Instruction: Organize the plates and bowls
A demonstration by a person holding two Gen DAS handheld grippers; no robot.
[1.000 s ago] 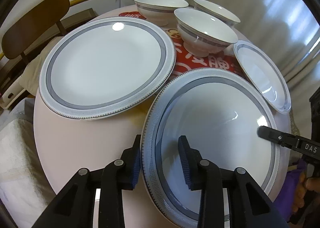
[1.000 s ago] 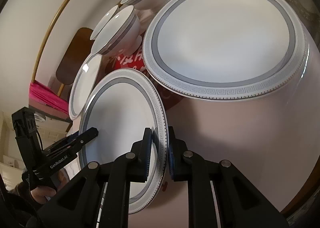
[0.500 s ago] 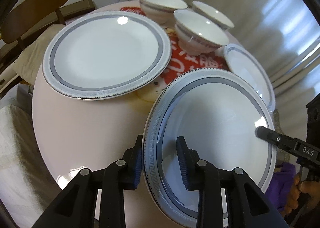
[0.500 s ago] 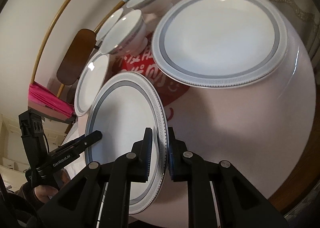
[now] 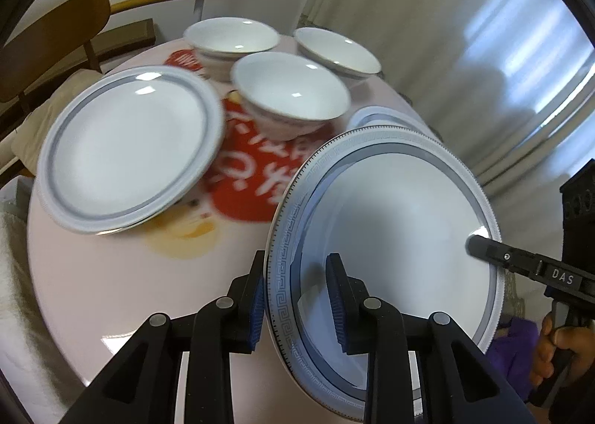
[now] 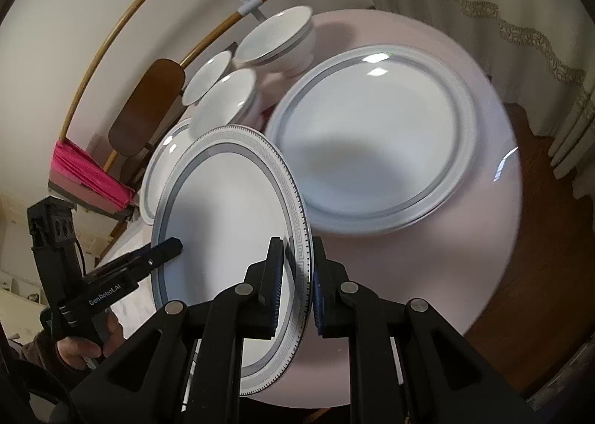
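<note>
Your left gripper (image 5: 295, 297) is clamped on the near rim of the held plate (image 5: 394, 238); your right gripper (image 6: 295, 284) pinches the opposite rim. The plate hangs tilted, clear of the round table (image 5: 93, 275). The second large plate (image 5: 126, 148) lies at ten o'clock in the left view, three bowls (image 5: 290, 93) at twelve, a small plate (image 6: 160, 163) partly hidden behind. Judged step: carrying for stacking. Next, level it and centre it over the resting plate before you release.
</note>
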